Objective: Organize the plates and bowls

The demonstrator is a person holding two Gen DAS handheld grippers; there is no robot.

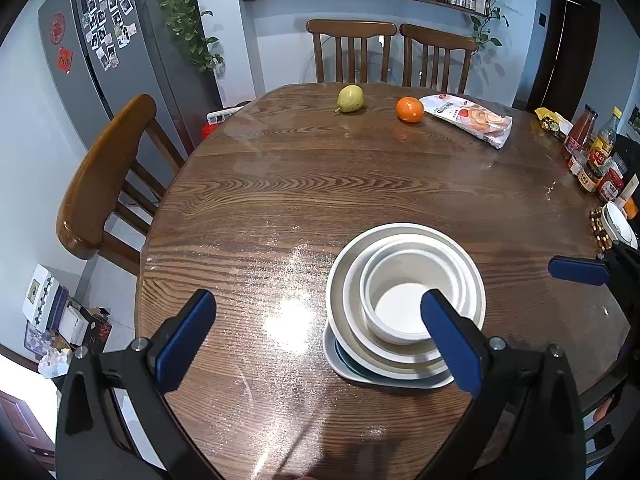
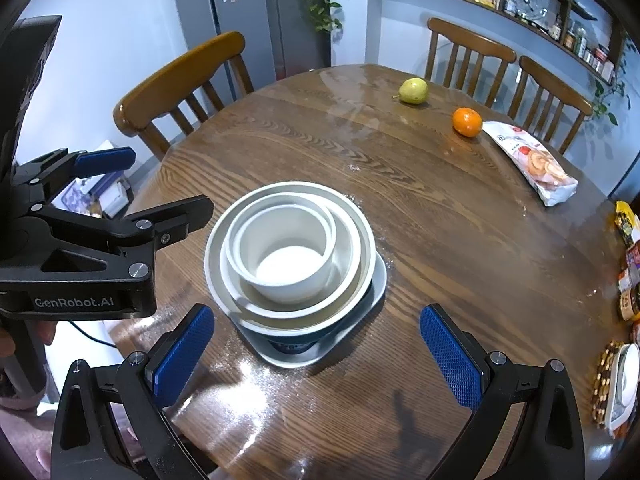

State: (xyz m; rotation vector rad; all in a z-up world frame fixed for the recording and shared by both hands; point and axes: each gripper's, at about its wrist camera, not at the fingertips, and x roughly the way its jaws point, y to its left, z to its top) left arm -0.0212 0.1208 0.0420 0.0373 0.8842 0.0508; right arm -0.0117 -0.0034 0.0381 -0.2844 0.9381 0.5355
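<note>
Bowls (image 2: 286,256) sit nested on the plate (image 2: 360,312) near the table's (image 1: 320,184) front; both grippers (image 1: 320,344) (image 2: 316,356) gape empty, so any nudge should stay gentle.

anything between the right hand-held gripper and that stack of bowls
Nothing visible. The right hand-held gripper is open, with bare table between its fingers and the stack of bowls. The left hand-held gripper, also open, sits off to the stack's left side.
</note>
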